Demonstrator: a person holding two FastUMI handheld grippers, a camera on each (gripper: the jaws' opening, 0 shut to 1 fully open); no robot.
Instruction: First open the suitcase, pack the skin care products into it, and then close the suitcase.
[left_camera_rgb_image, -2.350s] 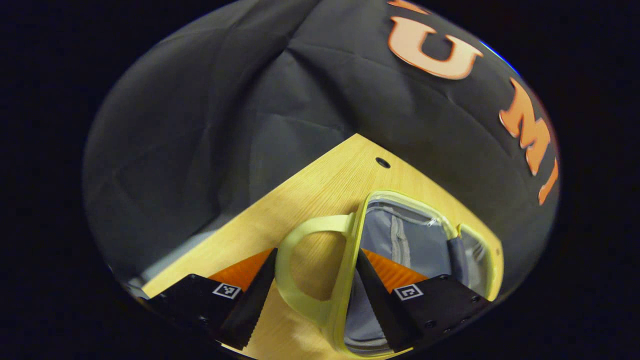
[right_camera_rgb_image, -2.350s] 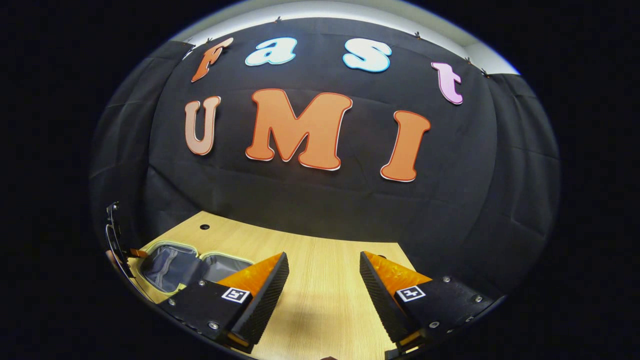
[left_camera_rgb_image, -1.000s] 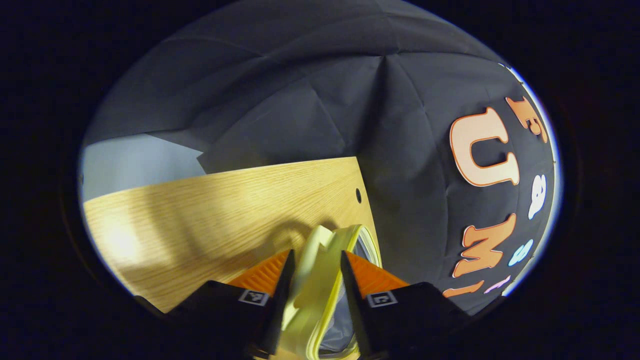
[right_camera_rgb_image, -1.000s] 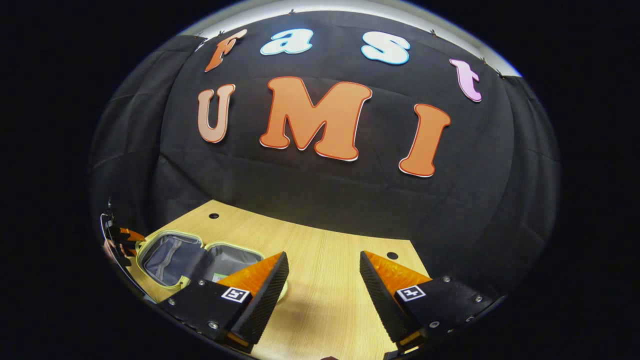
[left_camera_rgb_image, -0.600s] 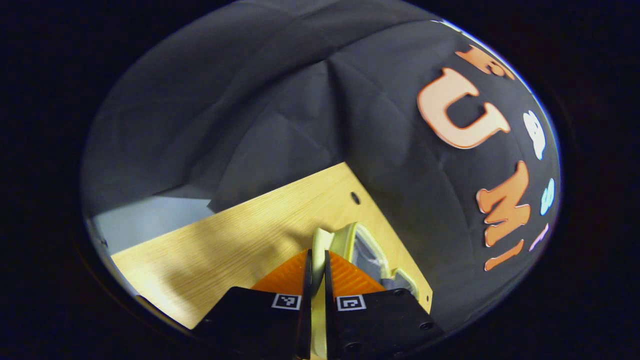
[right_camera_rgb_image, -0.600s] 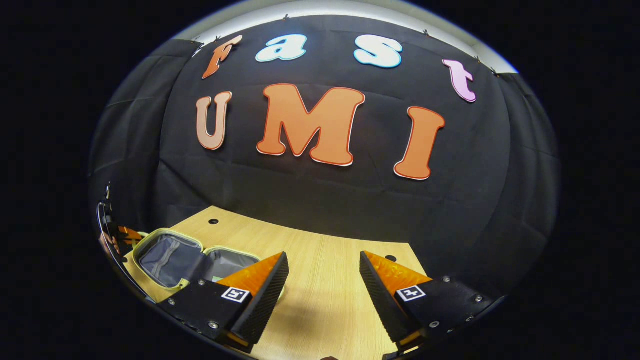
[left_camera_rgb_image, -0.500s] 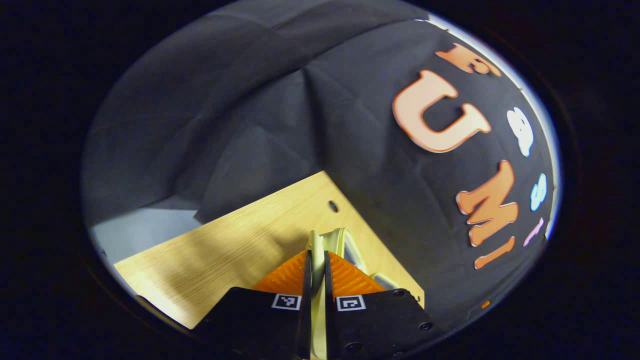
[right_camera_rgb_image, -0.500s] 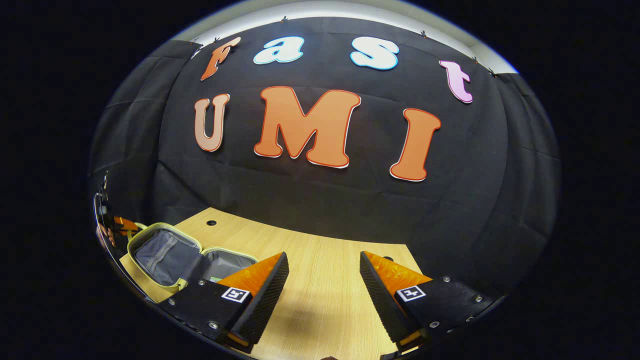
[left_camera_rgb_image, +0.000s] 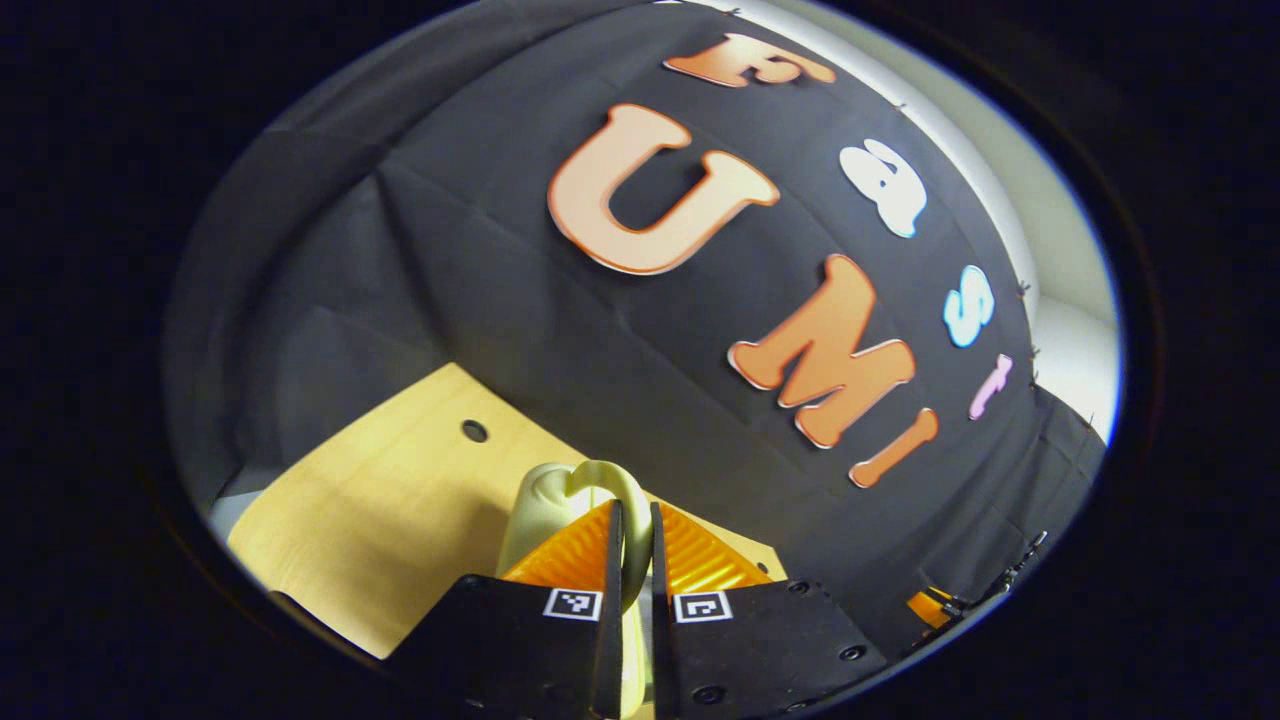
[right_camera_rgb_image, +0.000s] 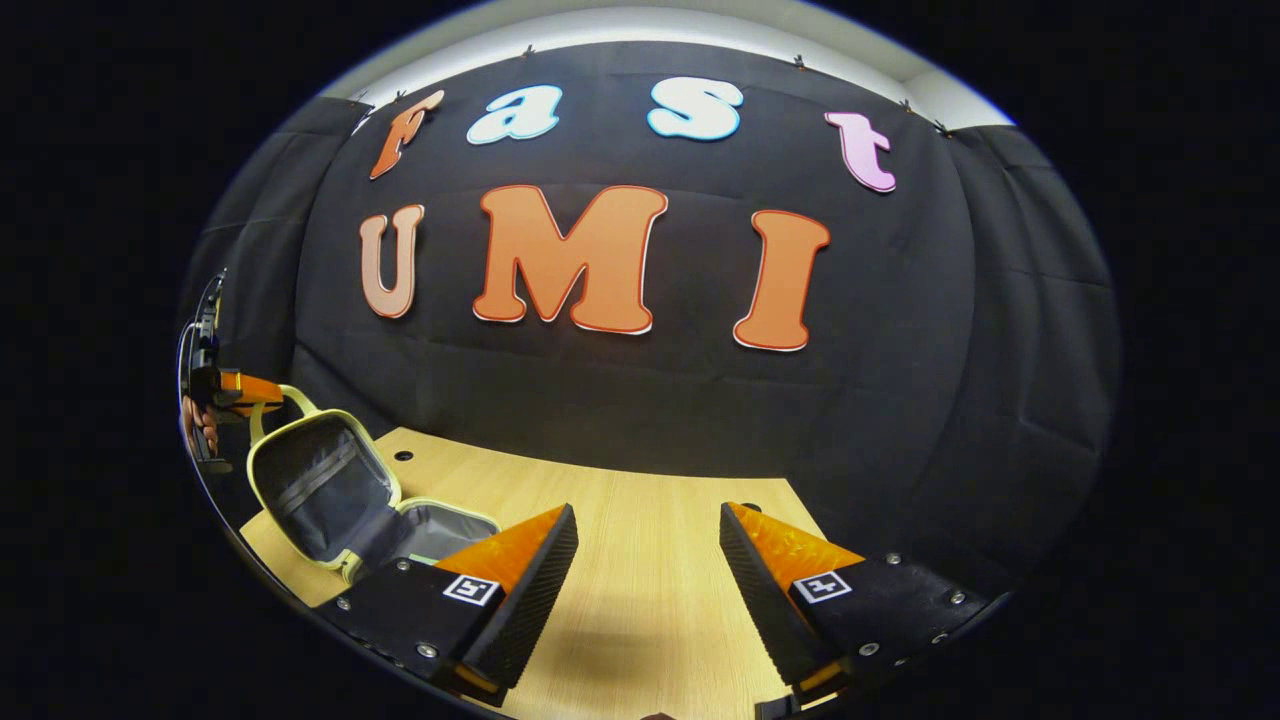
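Suitcase handle (left_camera_rgb_image: 600, 490) first: in the left gripper view I have the pale yellow-green loop pinched between the two fingers of my left gripper (left_camera_rgb_image: 630, 560), which are pressed nearly together on it, and the loop curves up just beyond the tips. Behind it lies the wooden table (left_camera_rgb_image: 380, 500) with a small round hole (left_camera_rgb_image: 474, 431) toward its far left. At the lower right edge of this view I can make out a bit of the other gripper. In the right gripper view, my right gripper (right_camera_rgb_image: 648, 560) hangs spread wide over bare tabletop, holding nothing. Far to the left sits the small suitcase (right_camera_rgb_image: 330, 500), its lid (right_camera_rgb_image: 305, 480) tilted up at a steep angle with the grey lining and a zip showing inside, while the base half lies flat on the table near my left finger. The left gripper (right_camera_rgb_image: 235, 390) is visible at the lid's upper left edge, with the hand (right_camera_rgb_image: 195, 425) that holds it. I judge the closing step is in hand, with the lid partway over. To do it well I should carry the handle in an arc about the hinge, not drag sideways, keep the pinch firm so the loop does not slip, and lower the lid squarely so its rim meets the base all round.
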